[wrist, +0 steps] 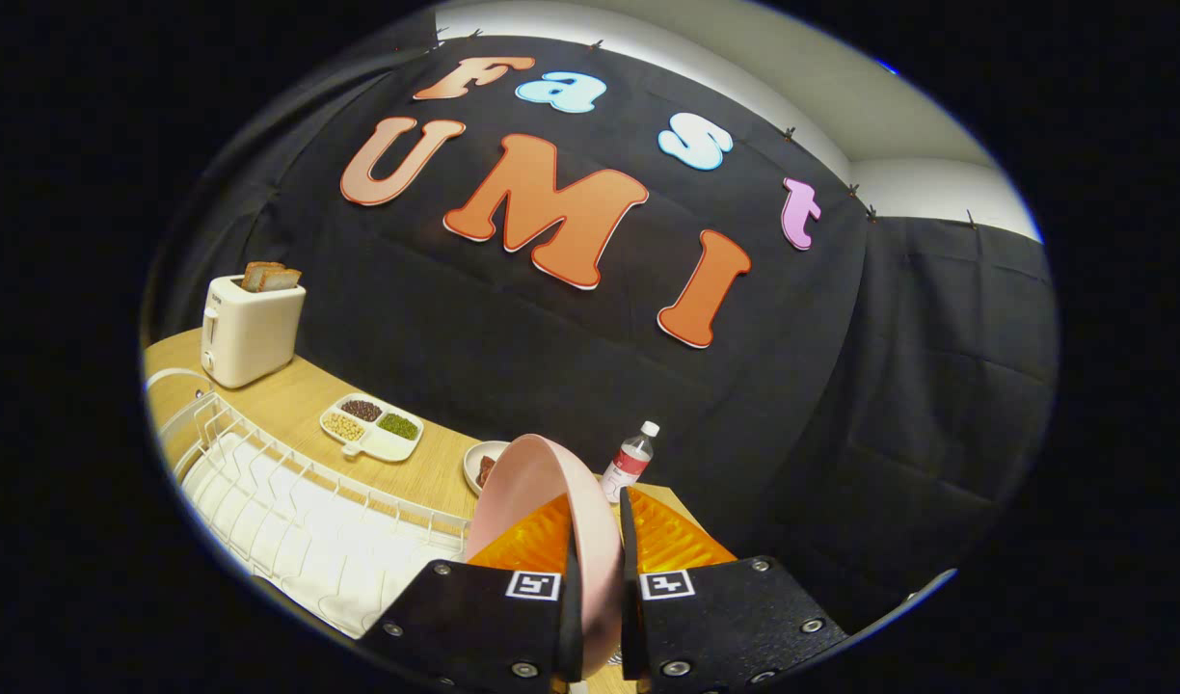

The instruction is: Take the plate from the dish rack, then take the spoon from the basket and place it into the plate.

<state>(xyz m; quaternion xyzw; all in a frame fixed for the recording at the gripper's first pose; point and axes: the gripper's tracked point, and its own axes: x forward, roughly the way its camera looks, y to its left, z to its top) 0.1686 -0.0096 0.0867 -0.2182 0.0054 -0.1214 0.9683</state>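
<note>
Nearest the lens, your gripper (598,578) was clenched on the round pale pink plate (537,492): its 2 fingers (571,602) pressed on either side of the rim, with the plate standing on edge between them and rising just ahead of the tips. The plate was already out of the white wire dish rack (291,511), which sat below and to the left of the fingers on the light wooden table (301,395).

The step in hand looked like carrying the plate away from the rack to a bare patch of table. To do it well, you needed to keep the squeeze steady, since only a narrow band of rim was pinched and a smooth plate can pivot in such a hold. A slow, level carry seemed wise, followed by tipping the plate flat before letting go, so that it could later receive the spoon.

Beyond the fingers, several things crowded the likely landing zone: a small white bowl (482,465) just behind the plate, a clear plastic bottle with a white cap (630,461) near the right finger, and a white 3-compartment tray of beans (371,427) further off. A cream toaster holding 2 bread slices (251,328) stood well apart. Setting down short of the bowl and bottle appeared safest.
</note>
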